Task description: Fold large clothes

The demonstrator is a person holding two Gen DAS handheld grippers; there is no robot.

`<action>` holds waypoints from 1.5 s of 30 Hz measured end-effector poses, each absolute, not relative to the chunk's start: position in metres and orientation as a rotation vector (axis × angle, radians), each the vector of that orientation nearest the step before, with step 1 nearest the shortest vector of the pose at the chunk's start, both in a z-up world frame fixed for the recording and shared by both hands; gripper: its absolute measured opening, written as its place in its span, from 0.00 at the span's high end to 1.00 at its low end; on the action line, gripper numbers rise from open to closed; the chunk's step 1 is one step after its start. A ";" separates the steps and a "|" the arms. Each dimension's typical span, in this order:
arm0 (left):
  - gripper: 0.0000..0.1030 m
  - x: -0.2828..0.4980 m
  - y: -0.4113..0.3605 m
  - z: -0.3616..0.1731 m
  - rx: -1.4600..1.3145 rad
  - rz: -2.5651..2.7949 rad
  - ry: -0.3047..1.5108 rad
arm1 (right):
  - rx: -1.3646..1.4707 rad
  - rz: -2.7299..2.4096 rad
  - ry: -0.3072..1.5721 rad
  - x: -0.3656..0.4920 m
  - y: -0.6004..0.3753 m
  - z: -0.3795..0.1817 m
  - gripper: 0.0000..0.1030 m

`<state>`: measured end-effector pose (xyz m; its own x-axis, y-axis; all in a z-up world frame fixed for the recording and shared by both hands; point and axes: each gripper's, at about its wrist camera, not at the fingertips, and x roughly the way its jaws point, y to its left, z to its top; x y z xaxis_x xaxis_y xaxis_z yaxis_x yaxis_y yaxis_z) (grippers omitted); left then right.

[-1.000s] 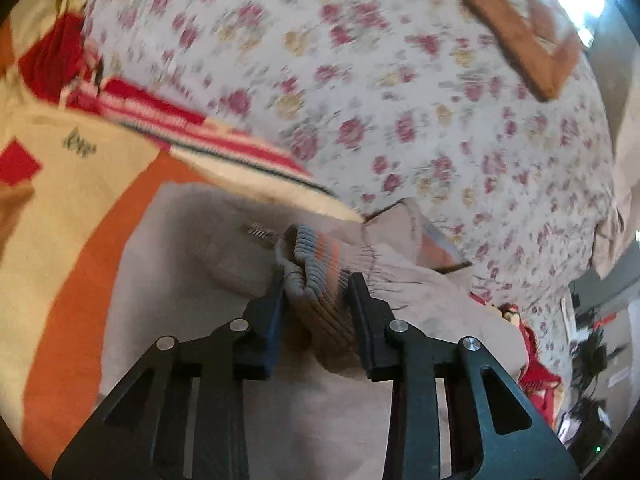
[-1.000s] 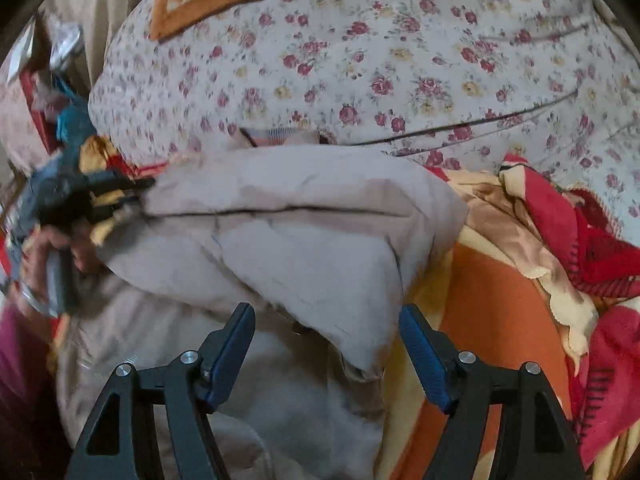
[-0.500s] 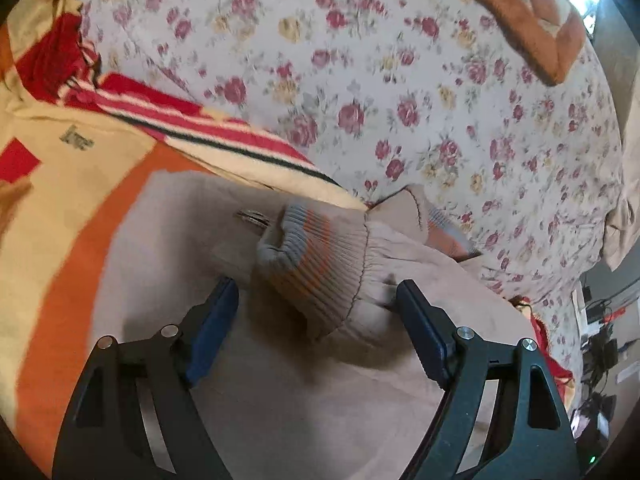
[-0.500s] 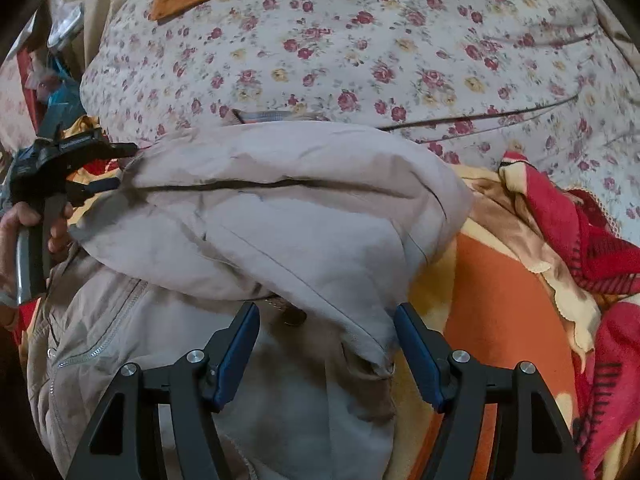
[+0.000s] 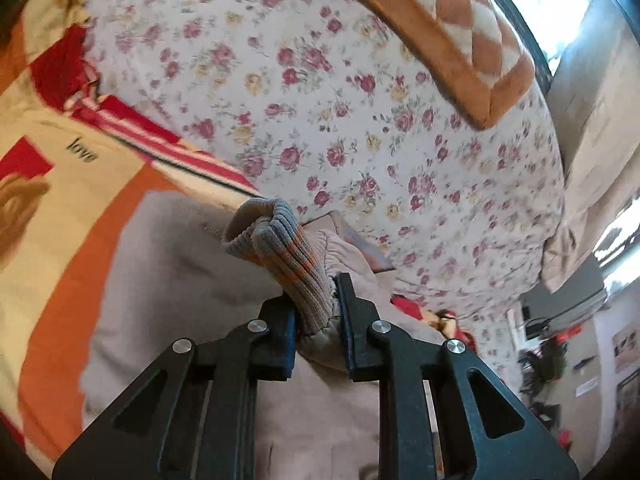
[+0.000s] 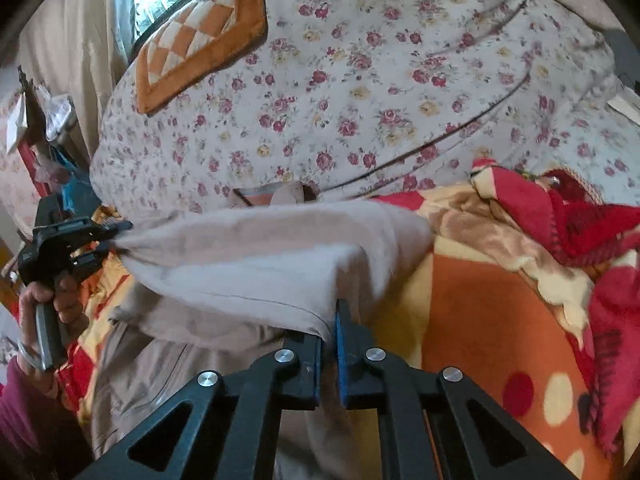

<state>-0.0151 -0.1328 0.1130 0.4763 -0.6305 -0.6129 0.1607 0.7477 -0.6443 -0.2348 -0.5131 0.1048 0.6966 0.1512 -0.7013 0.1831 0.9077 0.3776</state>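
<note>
A beige jacket (image 6: 256, 256) lies on an orange and yellow blanket (image 6: 480, 320) on the bed. My left gripper (image 5: 316, 296) is shut on the jacket's ribbed grey and orange cuff (image 5: 280, 240), which stands up between the jaws. My right gripper (image 6: 329, 320) is shut on a fold of the jacket's sleeve fabric. The sleeve stretches across the right wrist view to the left gripper (image 6: 108, 236), held in a hand at the far left. The jacket body (image 5: 192, 280) spreads under the left gripper.
A floral quilt (image 5: 360, 100) is heaped behind the jacket, with an orange checked cushion (image 6: 200, 36) on top. A red and yellow blanket (image 6: 580, 220) is bunched at the right. Room clutter (image 5: 552, 340) and a window (image 5: 552, 0) lie past the bed.
Both grippers, open half a second ago, have closed: the left on the ribbed cuff, the right on the sleeve fabric. The sleeve is now lifted and stretched between them.
</note>
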 end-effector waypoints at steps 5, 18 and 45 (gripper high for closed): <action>0.79 -0.018 -0.129 0.052 -0.447 -0.389 1.147 | 0.384 0.044 0.935 -0.246 -0.491 0.085 0.95; 0.40 -0.041 -0.112 0.079 -0.416 -0.374 0.960 | 0.789 -0.019 0.928 -0.205 -0.557 0.074 0.25; 0.39 -0.051 -0.173 0.033 -0.112 -0.335 1.037 | 0.287 -0.108 1.129 -0.211 -0.505 0.038 0.61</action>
<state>-0.0513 -0.1728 0.0333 0.4632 -0.3242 -0.8248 0.2190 0.9437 -0.2479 -0.2107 -0.5047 0.0384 0.4273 0.0590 -0.9022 0.2291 0.9582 0.1712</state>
